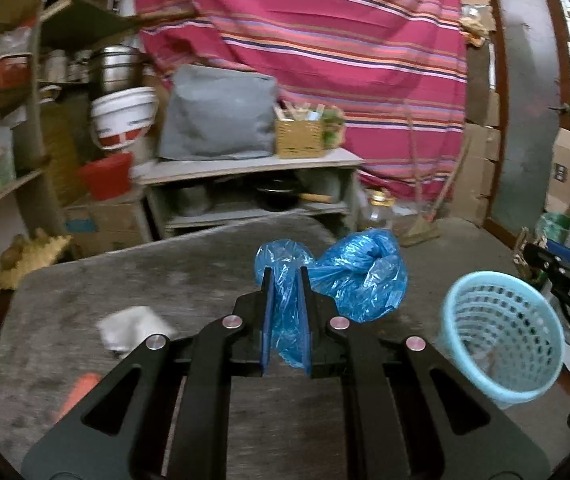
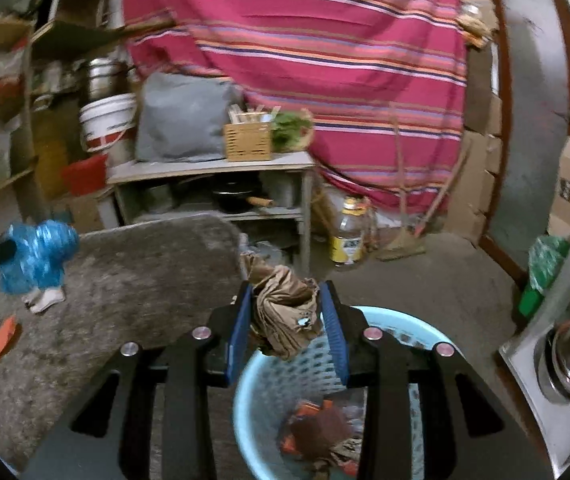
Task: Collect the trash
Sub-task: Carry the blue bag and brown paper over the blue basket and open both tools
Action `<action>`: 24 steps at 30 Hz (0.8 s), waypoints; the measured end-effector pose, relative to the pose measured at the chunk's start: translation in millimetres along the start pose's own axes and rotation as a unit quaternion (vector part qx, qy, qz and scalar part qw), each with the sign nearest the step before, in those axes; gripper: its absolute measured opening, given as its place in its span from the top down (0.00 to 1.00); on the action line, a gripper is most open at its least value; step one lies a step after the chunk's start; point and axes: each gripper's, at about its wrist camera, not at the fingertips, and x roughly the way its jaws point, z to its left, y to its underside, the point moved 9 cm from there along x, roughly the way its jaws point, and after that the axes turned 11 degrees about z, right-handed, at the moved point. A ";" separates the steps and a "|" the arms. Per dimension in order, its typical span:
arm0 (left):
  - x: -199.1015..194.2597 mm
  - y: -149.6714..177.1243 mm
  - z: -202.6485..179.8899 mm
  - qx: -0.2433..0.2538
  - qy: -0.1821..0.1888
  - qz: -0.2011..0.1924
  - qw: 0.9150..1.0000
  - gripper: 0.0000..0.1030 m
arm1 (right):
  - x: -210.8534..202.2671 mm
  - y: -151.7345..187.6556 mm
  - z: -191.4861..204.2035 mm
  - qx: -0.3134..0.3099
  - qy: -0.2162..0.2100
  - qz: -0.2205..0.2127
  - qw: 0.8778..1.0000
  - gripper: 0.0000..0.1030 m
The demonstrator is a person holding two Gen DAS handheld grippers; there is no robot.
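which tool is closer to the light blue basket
Right. The right tool hangs over the basket holding brown paper; the left tool, gripping the blue bag, is off beside it.

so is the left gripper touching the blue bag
Touching. The left wrist view shows the blue bag pinched between the left gripper's fingers, plastic pressed against both pads.

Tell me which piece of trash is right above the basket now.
The crumpled brown paper in the right claw, hanging over the blue basket. The blue plastic bag, in the left claw, is beside it.
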 end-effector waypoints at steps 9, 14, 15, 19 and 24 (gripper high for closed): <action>48.1 10.1 -119.8 0.054 0.081 0.028 0.995 0.90 | 12.1 13.5 -69.6 0.037 0.032 0.022 0.999 0.66; 70.6 18.9 -173.5 0.089 0.100 0.046 0.990 0.90 | 17.3 22.5 -96.1 0.049 0.043 0.036 0.997 0.66; 74.1 20.3 -179.9 0.092 0.102 0.049 0.989 0.90 | 18.3 23.3 -98.4 0.051 0.043 0.037 0.997 0.66; 86.5 25.5 -200.7 0.089 0.123 0.070 0.986 0.77 | 25.8 28.8 -107.7 0.049 0.047 0.050 0.996 0.66; 83.4 17.9 -199.6 0.078 0.123 0.062 0.987 0.40 | 27.8 32.9 -112.9 0.051 0.046 0.058 0.996 0.66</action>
